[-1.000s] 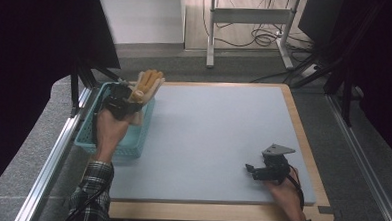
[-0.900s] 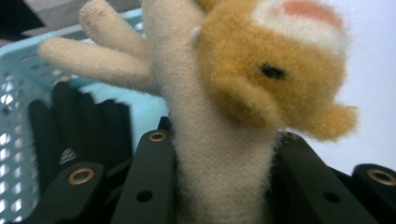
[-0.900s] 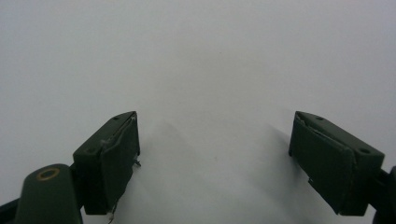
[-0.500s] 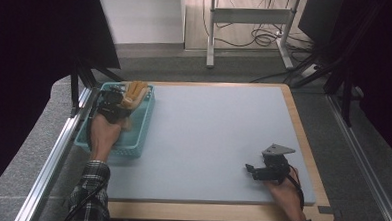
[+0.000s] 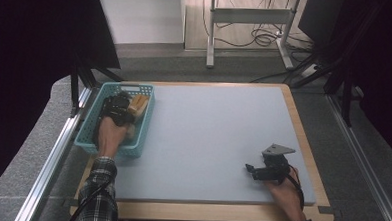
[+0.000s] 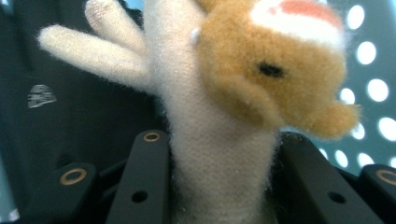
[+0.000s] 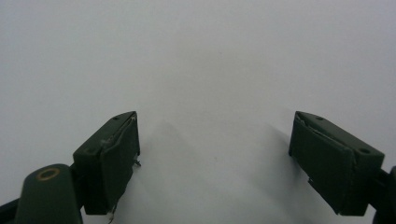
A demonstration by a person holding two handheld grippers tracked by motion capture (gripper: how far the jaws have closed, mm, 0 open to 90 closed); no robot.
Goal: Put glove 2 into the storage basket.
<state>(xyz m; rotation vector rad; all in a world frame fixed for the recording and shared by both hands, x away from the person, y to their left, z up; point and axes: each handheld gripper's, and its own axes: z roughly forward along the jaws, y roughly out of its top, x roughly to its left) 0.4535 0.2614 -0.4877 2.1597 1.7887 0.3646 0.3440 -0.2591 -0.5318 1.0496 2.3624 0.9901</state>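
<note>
since a second ago the left hand-held gripper (image 5: 126, 107) drops into the teal basket (image 5: 90, 131), still clamped on the plush toy (image 6: 219, 121), jaws just easing apart. right hand-held gripper (image 5: 251, 170) sits open on the worktop (image 5: 208, 136).

The plush toy (image 6: 219, 116) runs off the left gripper view's top edge; its lower body hides between the black jaws, the basket (image 6: 369, 93) behind blurred.
</note>
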